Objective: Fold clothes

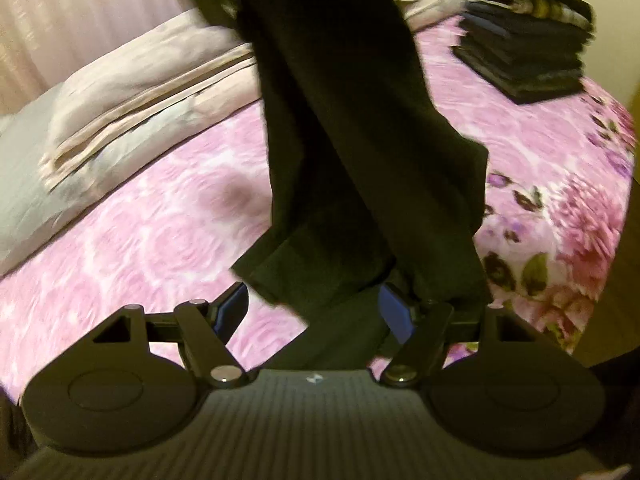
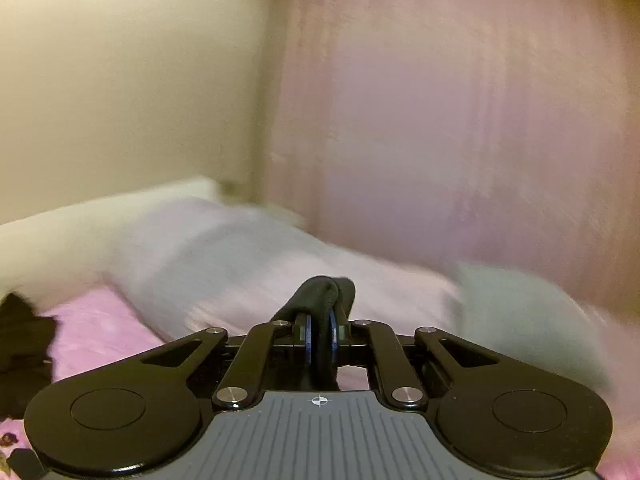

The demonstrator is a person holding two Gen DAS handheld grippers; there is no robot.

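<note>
While hanging lengthwise, top to bottom, dark garment (image 1: 352,140) | right gripper (image 2: 319,334) fingers pinching it | left gripper (image 1: 314,312) fingers spread

Left wrist camera sits above the bed, angled down over its gripper's spread fingers at the pink floral bedspread (image 1: 168,216), close to a hanging black garment (image 1: 344,120). Right wrist camera rides low, facing level across the bed toward the cream wall (image 2: 120,80) and pink curtain (image 2: 460,120). Both catch the bedspread, the pale folded bedding (image 1: 132,96) and the curtain.
</note>
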